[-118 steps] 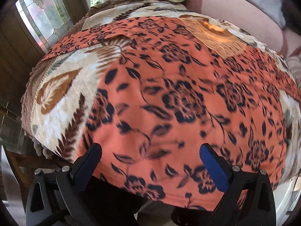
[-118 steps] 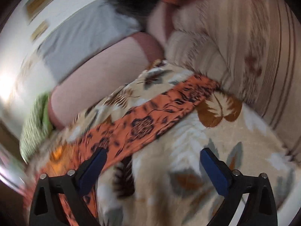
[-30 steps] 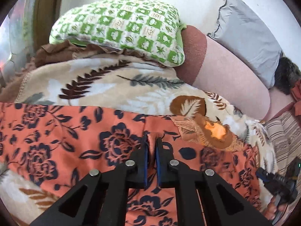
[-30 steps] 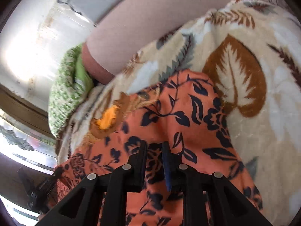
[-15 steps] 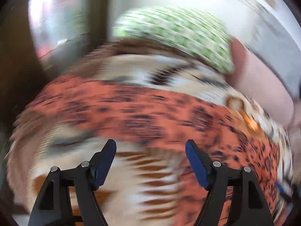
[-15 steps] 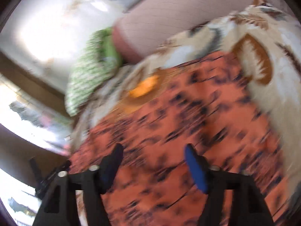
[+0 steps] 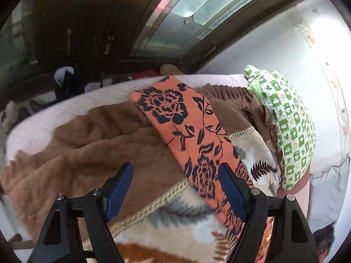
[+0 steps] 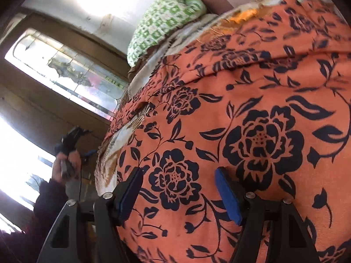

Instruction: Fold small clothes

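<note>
The orange garment with dark navy flowers (image 8: 252, 114) lies spread over a leaf-patterned blanket on a bed. In the left wrist view one long narrow part of the garment (image 7: 188, 131) runs away across the brown blanket edge. My left gripper (image 7: 175, 194) is open and empty, just above the blanket beside that part. My right gripper (image 8: 178, 194) is open and empty, close over the wide flowered cloth. The left gripper, held in a hand, also shows far left in the right wrist view (image 8: 70, 140).
A green-and-white checked pillow (image 7: 285, 122) lies at the head of the bed, also seen in the right wrist view (image 8: 162, 19). A brown fleece blanket (image 7: 92, 144) covers the near corner. A leaded window (image 7: 208, 6) and dark wooden furniture stand beyond the bed edge.
Both grippers were shut on the garment a second ago; both have let go and opened. The left gripper has swung left toward the narrow end; the right has pulled back over the wide part.
</note>
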`<state>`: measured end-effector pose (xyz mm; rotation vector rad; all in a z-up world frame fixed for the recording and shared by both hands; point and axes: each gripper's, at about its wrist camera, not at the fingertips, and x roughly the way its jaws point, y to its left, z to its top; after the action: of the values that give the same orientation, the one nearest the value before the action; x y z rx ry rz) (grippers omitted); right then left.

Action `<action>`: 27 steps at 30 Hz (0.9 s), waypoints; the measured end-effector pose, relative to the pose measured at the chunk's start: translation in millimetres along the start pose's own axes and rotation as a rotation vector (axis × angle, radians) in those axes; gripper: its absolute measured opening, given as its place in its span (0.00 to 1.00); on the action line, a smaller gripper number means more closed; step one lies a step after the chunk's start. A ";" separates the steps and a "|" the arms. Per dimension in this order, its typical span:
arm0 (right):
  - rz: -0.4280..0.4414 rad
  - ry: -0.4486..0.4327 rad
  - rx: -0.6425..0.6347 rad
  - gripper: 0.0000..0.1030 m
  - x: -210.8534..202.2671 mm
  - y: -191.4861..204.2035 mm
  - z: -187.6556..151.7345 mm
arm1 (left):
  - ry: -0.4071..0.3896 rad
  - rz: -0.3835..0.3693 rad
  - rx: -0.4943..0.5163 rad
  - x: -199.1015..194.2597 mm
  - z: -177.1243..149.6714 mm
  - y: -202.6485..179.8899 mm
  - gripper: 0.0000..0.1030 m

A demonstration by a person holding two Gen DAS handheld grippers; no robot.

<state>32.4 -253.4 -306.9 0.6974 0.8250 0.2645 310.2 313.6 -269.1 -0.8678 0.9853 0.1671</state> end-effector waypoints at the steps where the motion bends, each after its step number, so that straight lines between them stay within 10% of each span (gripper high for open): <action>1: -0.017 -0.004 -0.028 0.68 1.7 1.4 -1.6 | 0.009 -0.005 -0.013 7.7 4.1 -0.4 0.74; 9: -0.014 -0.014 -0.046 0.68 13.4 -1.6 -6.8 | -0.001 -0.056 -0.061 58.9 21.5 -8.2 0.43; 12: -0.013 -0.017 -0.049 0.68 13.9 -1.2 -5.9 | -0.020 -0.043 -0.044 65.3 28.0 -14.2 0.08; 20: 0.063 -0.062 0.053 0.65 -1.2 -15.3 6.0 | -0.118 -0.093 0.353 15.1 4.8 -123.3 0.05; 27: 0.019 -0.313 0.116 0.65 -84.1 -51.2 37.4 | -0.103 -0.232 0.741 -31.3 -104.1 -267.8 0.05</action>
<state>2.4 -348.9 -274.0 0.8311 0.5375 0.1205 355.3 70.2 -120.1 -0.2798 0.7550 -0.3352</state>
